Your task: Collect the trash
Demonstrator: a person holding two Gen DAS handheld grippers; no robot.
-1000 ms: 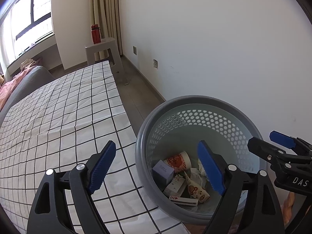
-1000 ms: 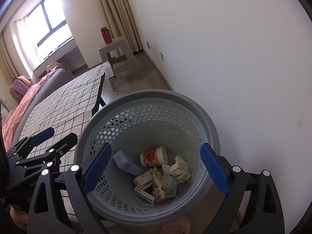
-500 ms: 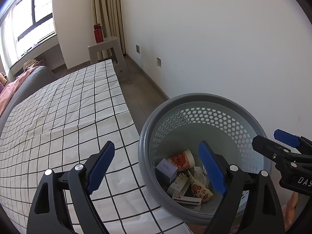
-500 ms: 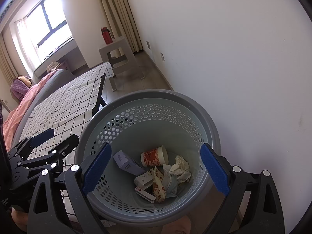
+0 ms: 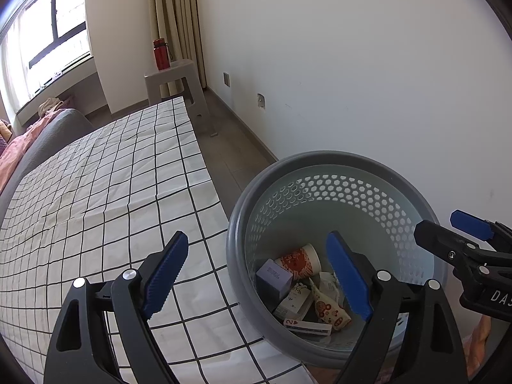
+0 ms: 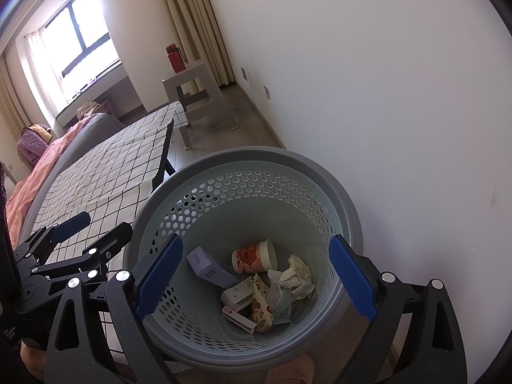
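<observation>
Both tools were found poised above the grey perforated bin (image 6: 243, 172), which stood on the floor against the white wall (image 6: 384, 96), hard by the edge of the table. The left gripper (image 5: 256, 275) had its blue pads spread wide with nothing between them; the right gripper (image 6: 256, 275) likewise stood fully parted and empty. In my judgement they hung there because the drop-off point lay directly below. The collected trash sat in the bin's bottom: a paper cup (image 6: 254, 257) on its side, a lilac box (image 6: 204, 265), crumpled tissue (image 6: 296, 276), a printed wrapper (image 6: 260, 304) and a playing-card pack (image 6: 240, 318). The checked tablecloth (image 5: 96, 192) showed no litter where visible, so the work appeared largely complete. Beyond, a red bottle (image 5: 161, 54) stood on a grey stool (image 5: 174, 78) near beige curtains (image 5: 177, 16) and a bright window (image 6: 86, 41).
</observation>
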